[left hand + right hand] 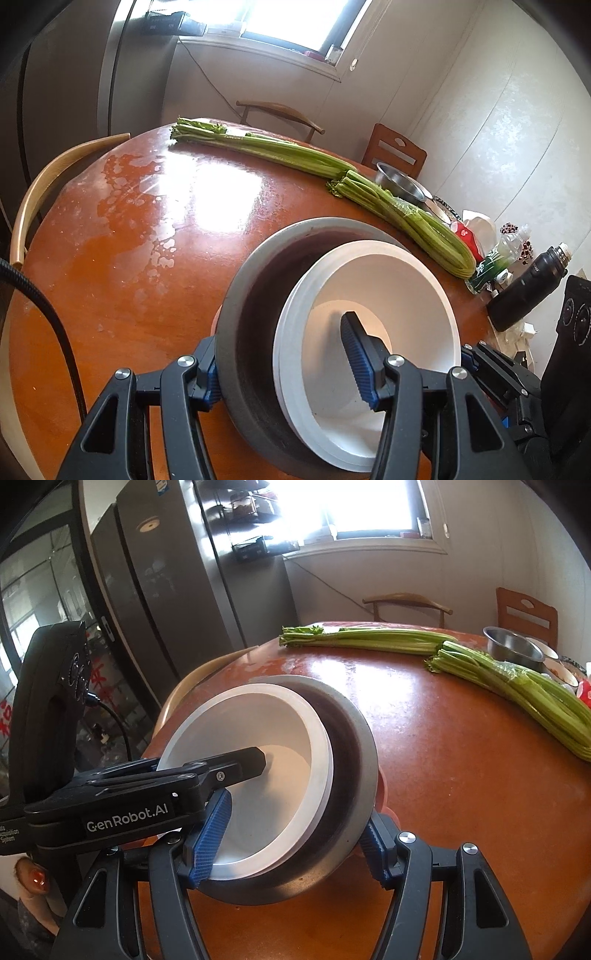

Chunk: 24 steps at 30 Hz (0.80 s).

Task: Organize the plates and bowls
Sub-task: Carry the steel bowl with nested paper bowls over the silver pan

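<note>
A grey bowl point(236, 314) holds a white bowl point(373, 280) nested inside it, both tilted above the round brown table point(147, 229). My left gripper point(284, 362) is shut on the stacked rims: one finger outside the grey bowl, the other inside the white one. In the right wrist view the same grey bowl point(354, 738) and white bowl point(273, 775) show, and my right gripper point(291, 845) is shut on the opposite side of the stack. The left gripper's finger point(240, 764) reaches into the white bowl there.
Two bundles of celery point(295, 155) point(517, 686) lie across the far table. A steel bowl point(402, 182) point(513, 648), a black bottle point(524, 291) and packets sit at the right edge. Chairs stand around; a fridge point(166, 572) is at left.
</note>
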Available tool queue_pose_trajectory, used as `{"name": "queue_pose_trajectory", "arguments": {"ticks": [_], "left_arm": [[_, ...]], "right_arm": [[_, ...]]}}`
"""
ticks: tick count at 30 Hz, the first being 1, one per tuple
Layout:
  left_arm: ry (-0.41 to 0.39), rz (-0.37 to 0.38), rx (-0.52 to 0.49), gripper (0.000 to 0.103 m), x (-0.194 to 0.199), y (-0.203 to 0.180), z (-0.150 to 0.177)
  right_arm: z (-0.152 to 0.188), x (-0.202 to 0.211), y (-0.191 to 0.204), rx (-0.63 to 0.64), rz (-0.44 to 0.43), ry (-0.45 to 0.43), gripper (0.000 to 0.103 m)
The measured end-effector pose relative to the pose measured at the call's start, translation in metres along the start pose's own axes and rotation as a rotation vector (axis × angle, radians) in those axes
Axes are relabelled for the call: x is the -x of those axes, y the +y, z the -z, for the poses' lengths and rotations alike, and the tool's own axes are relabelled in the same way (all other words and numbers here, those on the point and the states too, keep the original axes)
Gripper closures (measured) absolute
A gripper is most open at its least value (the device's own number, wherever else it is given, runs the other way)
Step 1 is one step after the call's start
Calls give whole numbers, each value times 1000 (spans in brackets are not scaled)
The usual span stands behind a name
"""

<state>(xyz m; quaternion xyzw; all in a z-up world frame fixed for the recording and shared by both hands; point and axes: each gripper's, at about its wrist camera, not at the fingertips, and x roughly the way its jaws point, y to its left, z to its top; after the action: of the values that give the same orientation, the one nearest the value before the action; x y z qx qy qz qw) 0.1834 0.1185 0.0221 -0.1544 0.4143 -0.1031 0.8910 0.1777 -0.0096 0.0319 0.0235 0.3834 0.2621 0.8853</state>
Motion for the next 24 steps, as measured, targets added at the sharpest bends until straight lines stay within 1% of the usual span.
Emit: {"name": "queue_pose_trajectory", "arguments": {"ticks": [6,24], "left_arm": [[21,6,6,48,-16,5,-1],[44,-5,-1,48,-34,9,3]], "right_arm": [[2,-10,-6,-13,6,21,35],[8,-23,-10,-26,13,47,35]]}}
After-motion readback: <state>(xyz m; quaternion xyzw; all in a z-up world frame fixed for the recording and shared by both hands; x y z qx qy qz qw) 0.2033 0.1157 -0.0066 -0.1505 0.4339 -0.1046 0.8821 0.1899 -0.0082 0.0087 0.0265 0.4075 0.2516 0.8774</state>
